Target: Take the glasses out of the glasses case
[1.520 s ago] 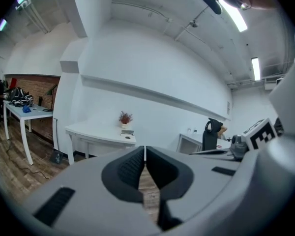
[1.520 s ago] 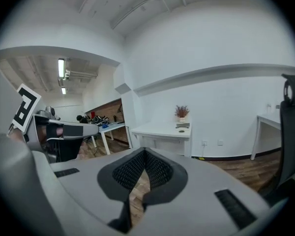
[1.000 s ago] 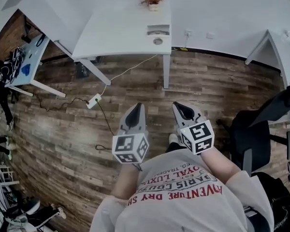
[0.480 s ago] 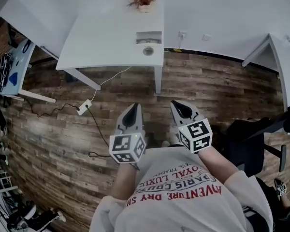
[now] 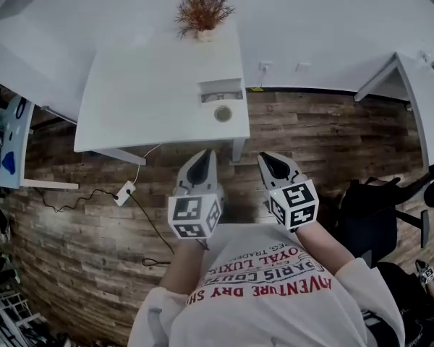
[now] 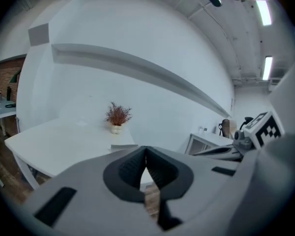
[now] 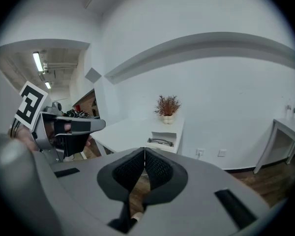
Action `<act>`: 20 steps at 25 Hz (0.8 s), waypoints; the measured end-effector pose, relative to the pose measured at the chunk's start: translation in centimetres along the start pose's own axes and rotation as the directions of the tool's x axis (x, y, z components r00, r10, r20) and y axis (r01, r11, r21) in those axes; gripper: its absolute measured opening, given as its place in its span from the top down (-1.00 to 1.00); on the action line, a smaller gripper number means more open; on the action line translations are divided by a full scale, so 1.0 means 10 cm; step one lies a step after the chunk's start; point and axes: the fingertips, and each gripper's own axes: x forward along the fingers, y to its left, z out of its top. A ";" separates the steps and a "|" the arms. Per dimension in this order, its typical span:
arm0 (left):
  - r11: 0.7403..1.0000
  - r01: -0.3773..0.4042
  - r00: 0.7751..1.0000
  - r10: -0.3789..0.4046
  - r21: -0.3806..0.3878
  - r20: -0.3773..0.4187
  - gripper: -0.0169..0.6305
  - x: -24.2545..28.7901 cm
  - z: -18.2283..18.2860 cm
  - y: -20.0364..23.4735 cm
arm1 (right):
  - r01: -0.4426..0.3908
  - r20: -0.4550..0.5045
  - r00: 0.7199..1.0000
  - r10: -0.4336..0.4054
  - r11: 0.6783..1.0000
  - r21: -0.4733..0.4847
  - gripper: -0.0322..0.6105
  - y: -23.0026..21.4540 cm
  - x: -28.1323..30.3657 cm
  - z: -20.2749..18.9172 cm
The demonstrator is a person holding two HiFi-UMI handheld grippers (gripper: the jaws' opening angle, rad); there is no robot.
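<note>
Holding both hand-held grippers low in front of the torso, over the wood floor [image 5: 311, 136], short of the white surface [image 5: 145, 85].

- Left hand-held gripper [image 5: 202, 161]: clenched. In its own view the jaws [image 6: 146, 154] meet at the tips with nothing between them.
- Right hand-held gripper [image 5: 270, 163]: the same, clenched and empty. In its own view the pads touch at the tips [image 7: 144, 154].
- Both point forward toward the surface, side by side with a gap between them. Neither touches anything on it.

Task items:
- Glasses case [image 5: 220, 90] sits open on the surface, near its front right corner. The right gripper view shows it as a white tray [image 7: 162, 140].
- Glasses [image 7: 161, 142] lie inside the case, dark frame flat. The head view is too small to resolve them.
- The left gripper view only shows the case as a thin slab [image 6: 123, 145] just past the jaw tips.

Other:
- Small round item [image 5: 223, 113] sits on the surface just beside the case, on the near side. I cannot tell what it is.
- Potted plant [image 5: 202, 9] with reddish-brown foliage stands at the far edge against the wall, well apart from the case.
- Power strip [image 5: 125, 192] with its cable lies on the floor to the left of the surface.
- Black chair [image 5: 376, 215] stands on the right.
</note>
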 end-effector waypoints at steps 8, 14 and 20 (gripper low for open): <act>0.993 0.119 0.991 -0.119 -0.001 -0.063 0.95 0.81 0.34 0.85 | 0.073 -0.020 0.997 -0.072 0.996 0.048 0.86 -0.05 1.06 0.45; 0.989 0.145 0.984 -0.147 -0.025 -0.104 0.95 1.17 0.39 1.29 | 0.100 -0.066 0.993 -0.096 0.994 0.051 0.86 -0.09 1.61 0.59; 0.989 0.136 0.977 -0.144 -0.055 -0.156 0.95 1.42 0.28 1.45 | 0.064 -0.133 0.989 -0.061 0.998 0.020 0.86 -0.15 2.01 0.60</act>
